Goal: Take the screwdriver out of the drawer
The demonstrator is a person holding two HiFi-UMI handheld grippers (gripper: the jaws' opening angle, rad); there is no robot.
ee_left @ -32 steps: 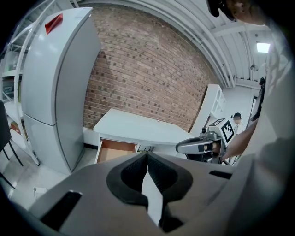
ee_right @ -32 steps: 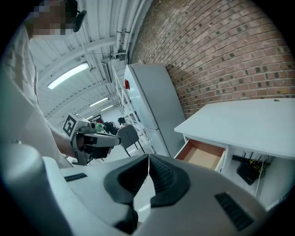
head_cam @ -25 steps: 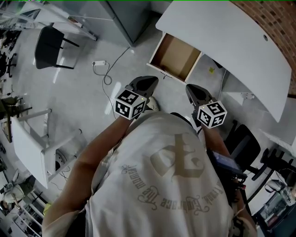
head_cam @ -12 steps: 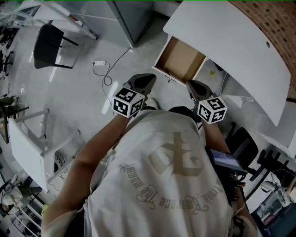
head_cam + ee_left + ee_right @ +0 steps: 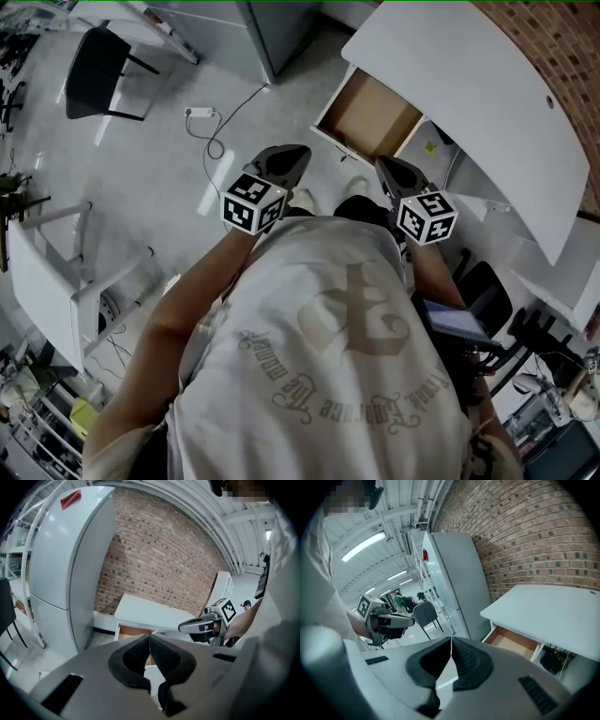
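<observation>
**Head-down view: 2 grippers short of an open drawer**

- Black chair (image 5: 94,80): at far left, on the pale floor (image 5: 141,187), well apart from the rest.
- White table (image 5: 47,291): at the lower left edge, seen partly.
- Cable (image 5: 220,141): looped loosely on the floor, ending in a white plug block (image 5: 200,112), just left of the grippers.
- Left gripper (image 5: 302,150): held out ahead of the person's pale shirt (image 5: 328,356), pointing toward the drawer and slightly down. Jaws pressed together at the tips, nothing between them. Marker cube (image 5: 253,203) at its rear.
- Drawer (image 5: 370,117): pulled out from under the left end of the desk, open, brown inside. Apart from both grippers, ahead of and between them.
- Screwdriver: not made out in any view; only part of the drawer's bare brown floor visible.
- Right gripper (image 5: 380,162): level with the left one, near the drawer's front corner without touching. Jaws closed tip to tip, empty.
- White desk (image 5: 469,84): long curved top, running to the right edge.
- Brick wall (image 5: 553,47): behind the desk, upper right corner.
</observation>
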